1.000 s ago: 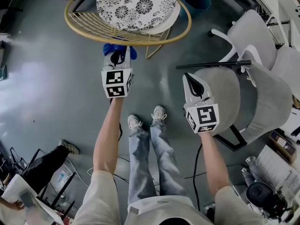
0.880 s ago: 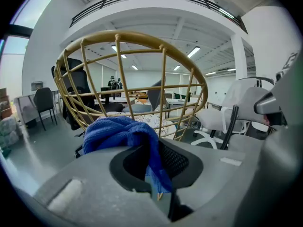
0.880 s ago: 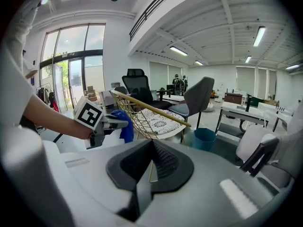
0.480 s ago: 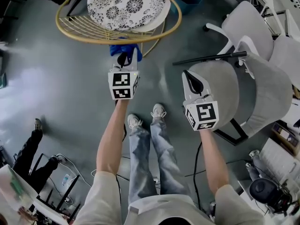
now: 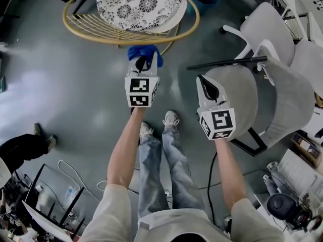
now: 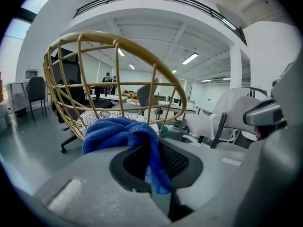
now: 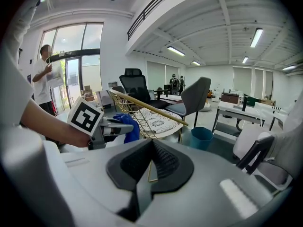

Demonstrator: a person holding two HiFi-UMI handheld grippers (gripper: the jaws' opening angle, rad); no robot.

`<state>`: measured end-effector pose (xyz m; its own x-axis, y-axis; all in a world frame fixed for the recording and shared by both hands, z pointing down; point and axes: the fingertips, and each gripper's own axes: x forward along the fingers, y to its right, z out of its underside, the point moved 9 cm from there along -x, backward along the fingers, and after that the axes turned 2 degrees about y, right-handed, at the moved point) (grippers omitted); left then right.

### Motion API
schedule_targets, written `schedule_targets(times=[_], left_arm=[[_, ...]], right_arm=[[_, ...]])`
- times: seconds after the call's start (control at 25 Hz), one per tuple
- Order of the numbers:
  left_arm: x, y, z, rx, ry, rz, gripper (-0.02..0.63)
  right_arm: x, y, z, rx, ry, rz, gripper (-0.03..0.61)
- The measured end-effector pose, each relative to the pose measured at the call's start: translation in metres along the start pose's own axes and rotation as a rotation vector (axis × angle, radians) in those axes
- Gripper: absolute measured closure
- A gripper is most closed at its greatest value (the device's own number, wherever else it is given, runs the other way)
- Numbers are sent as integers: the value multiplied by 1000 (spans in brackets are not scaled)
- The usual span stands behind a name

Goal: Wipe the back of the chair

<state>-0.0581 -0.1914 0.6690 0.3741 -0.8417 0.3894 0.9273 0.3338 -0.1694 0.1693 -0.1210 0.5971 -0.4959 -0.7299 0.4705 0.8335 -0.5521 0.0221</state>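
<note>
While the left gripper [image 5: 143, 63] is clamped on a bunched blue terry cloth [image 6: 120, 132], wiping hasn't started by my read. The cloth sits just short of the round gold wire-frame chair [image 6: 118, 38], near its rim, and I can't see contact. The chair is straight ahead of the person: black-and-white patterned seat cushion [image 5: 139, 4] beyond the rim, wire back curving up in front of the cloth in the left gripper view. The right gripper [image 5: 208, 88] hangs off to the side over a grey upholstered office chair [image 5: 252, 105], jaws pressed nearly together, nothing in them.

How I'd do this step:
- Lead with the loose wad of cloth, not the jaw tips. Hard tips on wire would likely scrape and skip.
- Follow the top hoop first, then go down each spoke. On wire this thin, wrap the cloth partway round, don't just brush one face.
- Only a fold looks pinched, so use light pressure or the cloth may snag at a crossing and pull out.
- The chair looks light. The right gripper could brace the rim if it slides.
</note>
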Motion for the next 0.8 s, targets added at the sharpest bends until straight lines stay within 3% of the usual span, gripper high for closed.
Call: schedule_targets(times=[0.32, 0.8], left_arm=[[-2, 0, 4, 77, -10, 38, 563], [-35, -99, 28, 49, -61, -123, 563]], right_arm=[[11, -10, -3, -18, -8, -20, 578], [49, -39, -2, -20, -22, -101, 578]])
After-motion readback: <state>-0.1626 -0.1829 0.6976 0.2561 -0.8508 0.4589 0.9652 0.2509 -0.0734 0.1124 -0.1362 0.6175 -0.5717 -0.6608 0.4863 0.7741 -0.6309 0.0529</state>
